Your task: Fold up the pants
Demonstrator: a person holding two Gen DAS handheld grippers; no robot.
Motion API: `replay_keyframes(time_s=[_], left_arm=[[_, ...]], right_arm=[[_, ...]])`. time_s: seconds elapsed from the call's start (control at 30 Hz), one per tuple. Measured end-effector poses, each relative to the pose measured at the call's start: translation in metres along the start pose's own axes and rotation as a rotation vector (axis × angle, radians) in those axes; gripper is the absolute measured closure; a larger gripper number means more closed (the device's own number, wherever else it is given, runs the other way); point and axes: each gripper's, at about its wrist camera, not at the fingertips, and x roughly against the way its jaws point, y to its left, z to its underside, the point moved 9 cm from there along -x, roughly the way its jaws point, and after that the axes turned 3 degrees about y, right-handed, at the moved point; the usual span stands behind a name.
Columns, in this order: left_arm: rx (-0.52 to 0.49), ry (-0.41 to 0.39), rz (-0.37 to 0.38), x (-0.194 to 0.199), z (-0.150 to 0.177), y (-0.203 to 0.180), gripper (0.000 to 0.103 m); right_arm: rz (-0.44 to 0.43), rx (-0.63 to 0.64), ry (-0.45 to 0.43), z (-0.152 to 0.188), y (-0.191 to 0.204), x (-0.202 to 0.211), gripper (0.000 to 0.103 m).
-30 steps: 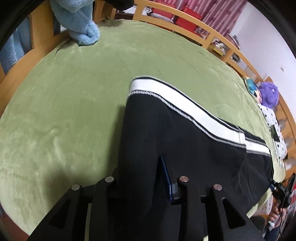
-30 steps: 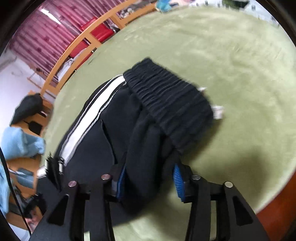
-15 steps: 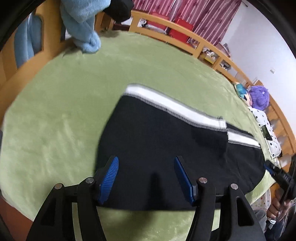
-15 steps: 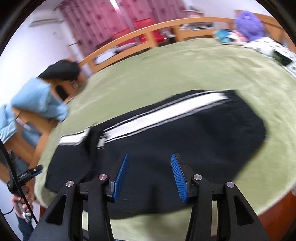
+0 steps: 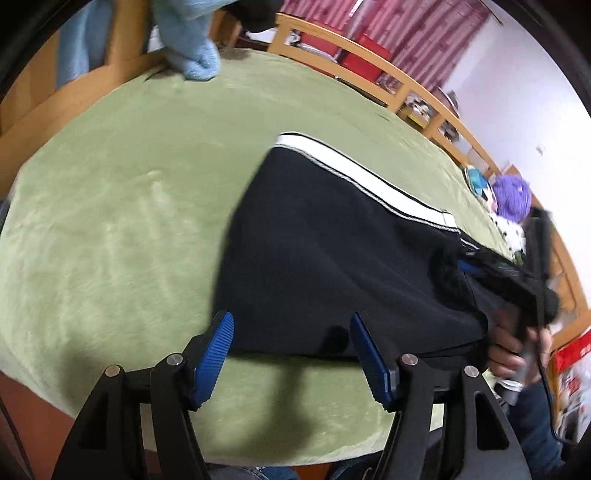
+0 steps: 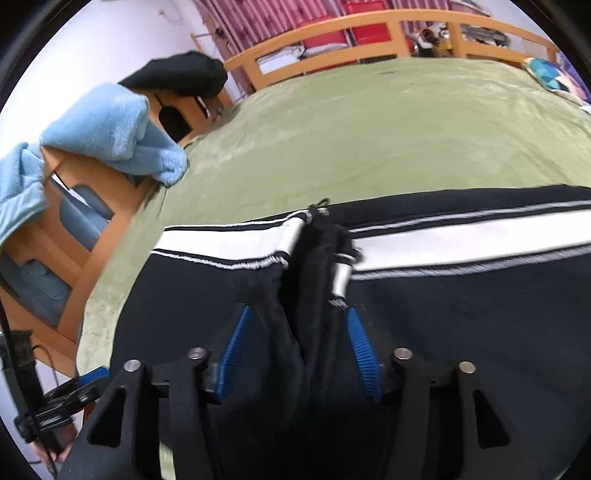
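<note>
Black pants point(image 5: 332, 251) with a white side stripe point(image 5: 354, 177) lie folded flat on the green bed cover point(image 5: 129, 221). My left gripper point(image 5: 291, 347) hovers at their near edge, jaws opening, blue pads clear of the cloth. In the right wrist view the pants point(image 6: 461, 314) fill the foreground. My right gripper point(image 6: 297, 350) is over a bunched ridge of cloth point(image 6: 314, 266) where the hem meets the stripe. Its jaws are opening with that ridge between them, not pinched. The right gripper point(image 5: 498, 269) also shows in the left wrist view, over the pants' right end.
A light blue fleece blanket point(image 6: 110, 125) hangs over the wooden bed rail point(image 6: 332, 33), with a black garment point(image 6: 181, 77) behind it. A purple plush toy point(image 5: 511, 195) lies at the far right of the bed. A hand point(image 5: 509, 350) holds the right gripper's handle.
Both grippers let go of the pants and opened. The left one drew back to the near edge. The right one swung from the waistband across to the middle of the flattened pants.
</note>
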Motion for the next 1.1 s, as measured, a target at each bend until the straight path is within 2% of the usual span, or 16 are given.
replay_keyframes(time_s=[0.07,0.13,0.17,0.2,0.23,0.3,0.37,0.4,0.43,0.5,0.53,0.67,0.77,0.97,1.07,1.1], left_arm=[[0.014,0.007,0.008,0.000,0.005,0.005,0.039],[0.018,0.011,0.002,-0.001,0.006,0.013,0.039],[0.020,0.012,-0.006,-0.003,0.008,0.014,0.039],[0.027,0.010,-0.011,-0.003,0.009,0.018,0.039],[0.032,0.005,-0.008,-0.001,0.008,0.018,0.039],[0.032,-0.015,0.015,0.004,0.007,0.017,0.039],[0.027,-0.030,0.031,0.007,0.006,0.015,0.039],[0.025,-0.036,0.047,0.008,0.006,0.013,0.039],[0.027,-0.039,0.062,0.007,0.004,0.011,0.039],[0.047,-0.032,0.085,0.000,0.002,0.010,0.038],[0.069,-0.022,0.082,-0.005,0.001,0.011,0.038],[0.106,-0.003,0.076,-0.017,0.006,0.016,0.038],[0.159,-0.014,0.127,-0.026,0.004,0.019,0.038],[0.151,-0.006,0.157,-0.047,-0.008,0.008,0.039],[0.106,-0.035,0.238,-0.039,-0.012,-0.010,0.054],[0.100,-0.045,0.242,-0.038,-0.013,-0.012,0.054]], right_arm=[[0.055,-0.016,0.056,0.001,-0.006,-0.027,0.040],[0.063,-0.056,0.077,-0.001,-0.014,-0.041,0.041],[0.042,-0.067,0.055,-0.005,-0.014,-0.040,0.053],[-0.020,-0.069,0.064,-0.008,-0.010,-0.039,0.076],[-0.072,-0.083,0.057,-0.011,-0.008,-0.035,0.083],[-0.180,-0.132,-0.011,-0.020,-0.008,-0.013,0.088],[-0.244,-0.169,-0.063,-0.023,-0.008,0.010,0.088],[-0.227,-0.165,-0.068,-0.020,-0.010,0.014,0.088],[-0.197,-0.149,-0.052,-0.015,-0.011,0.009,0.087],[-0.085,-0.108,0.055,0.003,-0.019,-0.016,0.070],[-0.049,-0.109,0.096,0.011,-0.023,-0.026,0.069],[-0.073,-0.113,0.034,0.015,-0.028,-0.009,0.061],[-0.068,-0.097,0.004,0.029,-0.028,0.014,0.061],[-0.022,0.075,-0.004,0.070,-0.004,0.046,0.056],[0.001,0.044,0.026,0.090,-0.009,0.037,0.056],[-0.007,0.021,0.016,0.093,-0.009,0.037,0.056]])
